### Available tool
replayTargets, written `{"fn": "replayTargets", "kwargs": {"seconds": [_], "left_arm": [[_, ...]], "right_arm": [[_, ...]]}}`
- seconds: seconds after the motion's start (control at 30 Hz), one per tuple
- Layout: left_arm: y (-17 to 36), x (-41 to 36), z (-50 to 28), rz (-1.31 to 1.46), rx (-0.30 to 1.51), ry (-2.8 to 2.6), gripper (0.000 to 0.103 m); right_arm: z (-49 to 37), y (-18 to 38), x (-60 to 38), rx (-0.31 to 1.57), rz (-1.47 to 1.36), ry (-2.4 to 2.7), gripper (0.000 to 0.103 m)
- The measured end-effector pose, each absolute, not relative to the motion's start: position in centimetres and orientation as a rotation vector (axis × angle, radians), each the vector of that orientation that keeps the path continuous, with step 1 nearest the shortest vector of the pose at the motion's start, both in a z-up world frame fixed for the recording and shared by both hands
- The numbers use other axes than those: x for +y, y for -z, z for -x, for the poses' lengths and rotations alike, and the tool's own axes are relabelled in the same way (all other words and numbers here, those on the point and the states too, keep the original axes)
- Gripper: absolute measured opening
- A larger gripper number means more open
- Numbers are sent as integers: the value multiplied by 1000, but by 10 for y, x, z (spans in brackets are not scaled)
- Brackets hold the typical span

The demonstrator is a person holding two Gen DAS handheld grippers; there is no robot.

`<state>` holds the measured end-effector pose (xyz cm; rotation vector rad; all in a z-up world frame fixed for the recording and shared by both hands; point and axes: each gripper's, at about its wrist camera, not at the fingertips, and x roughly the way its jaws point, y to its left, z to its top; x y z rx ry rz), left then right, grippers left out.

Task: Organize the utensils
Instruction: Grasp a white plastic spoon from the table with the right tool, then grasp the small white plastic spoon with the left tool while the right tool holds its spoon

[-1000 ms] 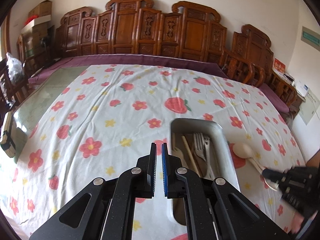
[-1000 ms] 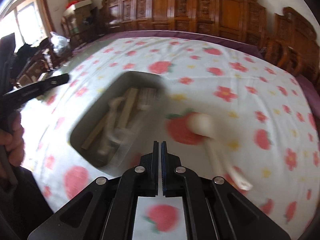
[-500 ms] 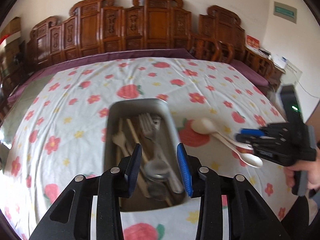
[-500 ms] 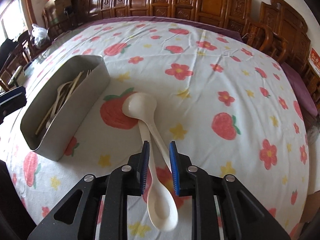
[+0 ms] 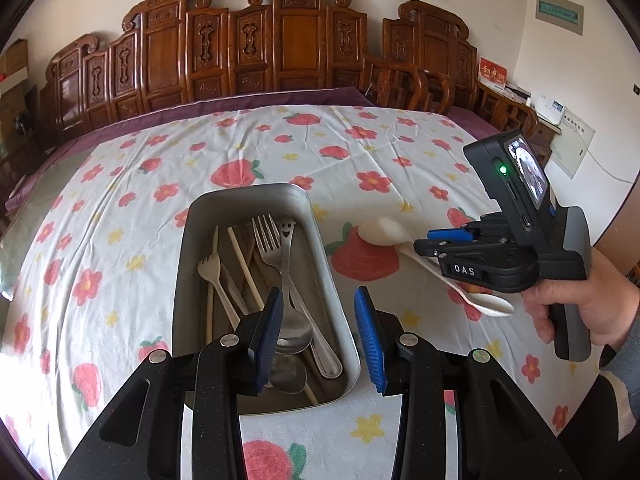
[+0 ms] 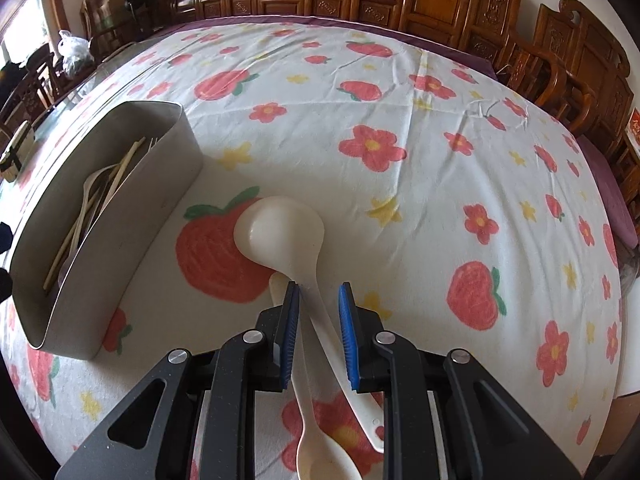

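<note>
Up front in the left wrist view, the left gripper [image 5: 316, 334] gapes wide over the metal bin's [image 5: 320, 240] right wall; forks [image 5: 267, 240] and spoons lie inside. From the right wrist, the right gripper [image 6: 319, 334] straddles, part open, two white spoons [image 6: 280, 232], seemingly crossed, on open tablecloth [image 6: 440, 200] beside the bin.

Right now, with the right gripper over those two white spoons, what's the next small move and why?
Probably close the right gripper on the ladle handle. Its jaws are open and straddle that handle, while the spoon crosses underneath near the left pad, so shifting slightly right first may avoid pinching both. The tin sits just to the left, ready to receive it.
</note>
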<state>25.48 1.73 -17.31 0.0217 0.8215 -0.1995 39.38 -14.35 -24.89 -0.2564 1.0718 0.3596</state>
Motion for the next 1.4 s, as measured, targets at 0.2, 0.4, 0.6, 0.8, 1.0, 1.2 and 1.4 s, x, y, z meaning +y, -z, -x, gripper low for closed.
{"fn": "replayTargets", "kwargs": {"seconds": [0.2, 0.4, 0.6, 0.8, 1.0, 1.2, 1.4], "left_arm": [[173, 12, -251, -37, 823, 210, 35], [176, 2, -244, -51, 830, 225, 35], [178, -16, -231, -85, 829, 249, 35], [174, -33, -219, -78, 821, 278, 36], [174, -47, -218, -77, 836, 278, 36], [173, -70, -221, -83, 864, 290, 36], [164, -105, -225, -107, 862, 323, 36]], "right_arm": [[-398, 256, -147, 1111, 249, -348, 15], [-383, 247, -163, 1080, 239, -342, 6], [-349, 224, -195, 1037, 212, -336, 5], [-312, 205, -232, 996, 151, -315, 5], [-277, 196, -264, 976, 88, -293, 5], [-254, 189, -285, 949, 55, -279, 5], [-245, 190, -301, 934, 22, -273, 5]]}}
